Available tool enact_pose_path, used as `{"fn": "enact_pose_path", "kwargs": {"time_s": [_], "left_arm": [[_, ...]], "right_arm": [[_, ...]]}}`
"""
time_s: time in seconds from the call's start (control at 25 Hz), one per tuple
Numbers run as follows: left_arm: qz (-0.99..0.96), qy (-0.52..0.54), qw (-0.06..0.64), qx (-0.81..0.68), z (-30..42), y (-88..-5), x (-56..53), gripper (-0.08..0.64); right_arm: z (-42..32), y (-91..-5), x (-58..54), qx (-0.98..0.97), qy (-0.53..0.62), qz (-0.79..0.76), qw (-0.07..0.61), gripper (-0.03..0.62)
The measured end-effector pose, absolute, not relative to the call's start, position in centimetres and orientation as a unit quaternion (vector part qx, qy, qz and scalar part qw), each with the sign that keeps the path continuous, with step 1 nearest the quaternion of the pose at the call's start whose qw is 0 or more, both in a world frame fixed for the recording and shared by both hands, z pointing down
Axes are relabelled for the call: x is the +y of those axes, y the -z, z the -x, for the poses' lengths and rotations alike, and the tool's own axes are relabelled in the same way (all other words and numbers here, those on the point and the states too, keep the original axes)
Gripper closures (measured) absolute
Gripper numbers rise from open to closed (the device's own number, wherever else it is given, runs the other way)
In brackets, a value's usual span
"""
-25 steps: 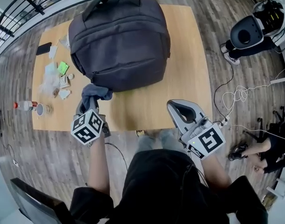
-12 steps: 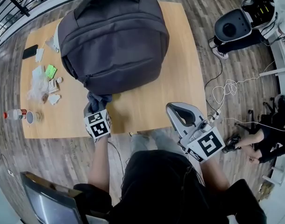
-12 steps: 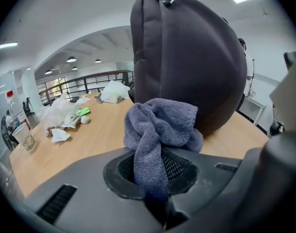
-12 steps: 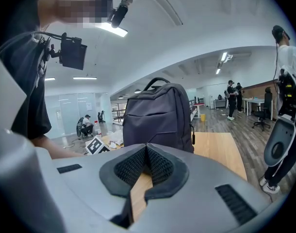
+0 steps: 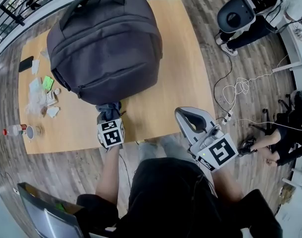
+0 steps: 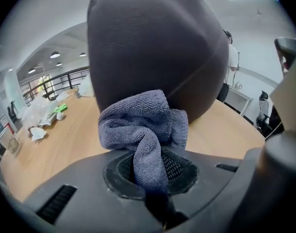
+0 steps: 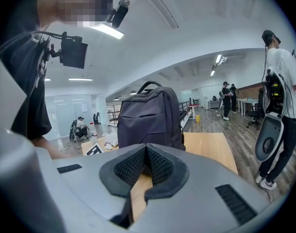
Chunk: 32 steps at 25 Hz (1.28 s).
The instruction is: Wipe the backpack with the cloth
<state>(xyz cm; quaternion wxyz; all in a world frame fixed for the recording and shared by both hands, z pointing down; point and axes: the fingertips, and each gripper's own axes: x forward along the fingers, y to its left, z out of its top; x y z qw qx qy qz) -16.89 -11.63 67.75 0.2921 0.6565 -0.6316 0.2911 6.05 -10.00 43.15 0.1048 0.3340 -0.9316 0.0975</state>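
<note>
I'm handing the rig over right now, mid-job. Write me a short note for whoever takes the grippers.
Left gripper: shut on the cloth, which bunches ahead of its jaws at the near lower edge of the backpack.
Right gripper: shut, empty, held by the near right corner of the table, clear of the backpack.
Backpack: stands on the table, handle up.
Done: cloth gripped and brought to the backpack.
Left: wipe the backpack. How much is already wiped can't be told.
</note>
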Motion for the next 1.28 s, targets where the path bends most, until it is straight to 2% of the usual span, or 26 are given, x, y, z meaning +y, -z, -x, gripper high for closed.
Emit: {"fn": "enact_pose_path", "kwargs": {"time_s": [0.76, 1.04, 1.28], "left_arm": [[-0.748, -0.276, 0.285, -0.533, -3.0, -66.2, -17.4, 0.506], [-0.763, -0.251, 0.285, -0.523, -5.4, -62.7, -17.9, 0.506], [-0.79, -0.203, 0.252, -0.521, -6.0, -55.8, -18.3, 0.506]], "right_arm": [[-16.6, -42.4, -10.3, -0.908, -0.098, -0.398, 0.089, 0.58], [-18.2, -42.4, -10.3, -0.906, -0.105, -0.404, 0.07, 0.58], [-18.0, -41.9, -11.0, -0.913, -0.104, -0.391, 0.048, 0.58]]}}
